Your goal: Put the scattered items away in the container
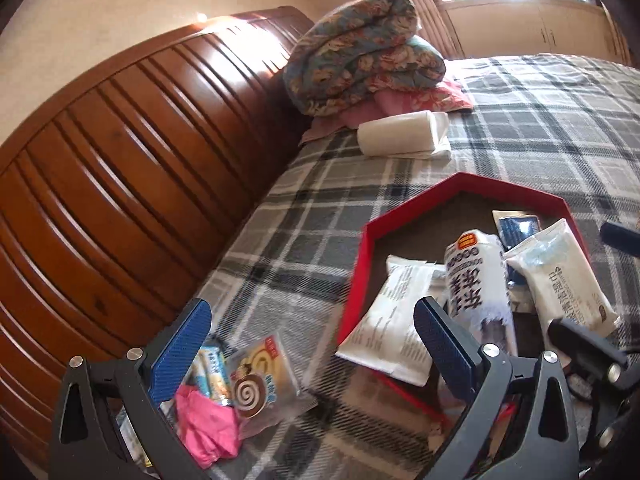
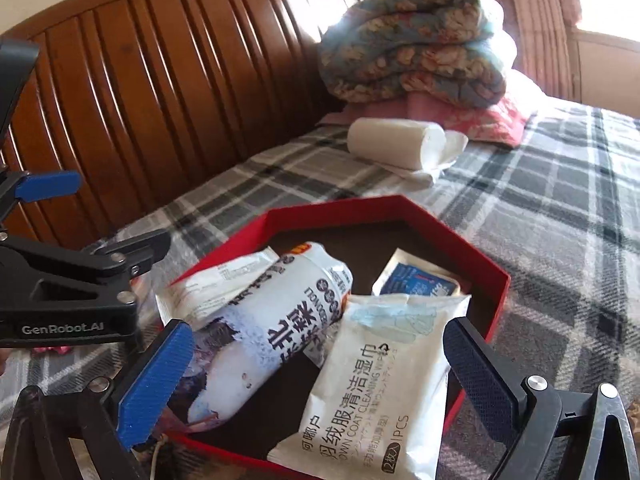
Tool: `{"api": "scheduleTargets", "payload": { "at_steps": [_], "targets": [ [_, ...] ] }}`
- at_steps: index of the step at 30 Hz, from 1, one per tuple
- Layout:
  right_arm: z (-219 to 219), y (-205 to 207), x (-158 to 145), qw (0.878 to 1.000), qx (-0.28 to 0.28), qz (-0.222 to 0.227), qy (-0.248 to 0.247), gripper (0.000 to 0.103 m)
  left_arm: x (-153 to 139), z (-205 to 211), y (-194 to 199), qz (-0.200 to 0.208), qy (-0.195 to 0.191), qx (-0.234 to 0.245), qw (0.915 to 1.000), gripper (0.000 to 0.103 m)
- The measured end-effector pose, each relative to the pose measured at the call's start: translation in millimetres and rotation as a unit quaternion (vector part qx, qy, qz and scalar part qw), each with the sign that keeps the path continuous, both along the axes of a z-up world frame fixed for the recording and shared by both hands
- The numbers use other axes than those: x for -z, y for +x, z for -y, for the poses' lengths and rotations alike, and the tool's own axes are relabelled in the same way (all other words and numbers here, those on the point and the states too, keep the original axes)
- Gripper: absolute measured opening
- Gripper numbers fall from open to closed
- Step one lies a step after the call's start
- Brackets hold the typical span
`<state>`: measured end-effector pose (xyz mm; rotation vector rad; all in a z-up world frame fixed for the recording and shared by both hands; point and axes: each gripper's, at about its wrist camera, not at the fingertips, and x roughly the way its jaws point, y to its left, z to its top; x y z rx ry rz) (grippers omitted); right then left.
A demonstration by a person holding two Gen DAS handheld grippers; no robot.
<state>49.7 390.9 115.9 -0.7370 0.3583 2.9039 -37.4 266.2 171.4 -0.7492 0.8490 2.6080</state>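
I have both grippers over the plaid bedspread (image 2: 560,208) near the wooden headboard (image 1: 120,160). Left gripper (image 1: 312,332) — jaws spread wide, nothing between the pads. Right gripper (image 2: 320,364) — also wide open, empty. The red hexagonal box (image 2: 496,280) holds a wet-wipes pack (image 2: 384,380), a white tube-shaped packet (image 2: 272,328), a flat white pack (image 1: 396,320) and a small blue sachet (image 2: 420,280). Outside its left edge lie a swirl-print snack packet (image 1: 256,376) and a pink wrapper (image 1: 208,424).
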Motion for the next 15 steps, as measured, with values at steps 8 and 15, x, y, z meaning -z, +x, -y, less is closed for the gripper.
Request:
{"api": "scheduleTargets", "payload": {
  "at_steps": [8, 15],
  "targets": [
    [54, 43, -33, 0.998, -0.034, -0.049, -0.011, 0.103, 2, 141, 54, -0.032, 0.020, -0.073, 0.9967, 0.103],
    [180, 37, -30, 0.982, -0.178, -0.056, 0.001, 0.103, 48, 235, 60, 0.025, 0.074, -0.158, 0.9844, 0.103]
  ]
}}
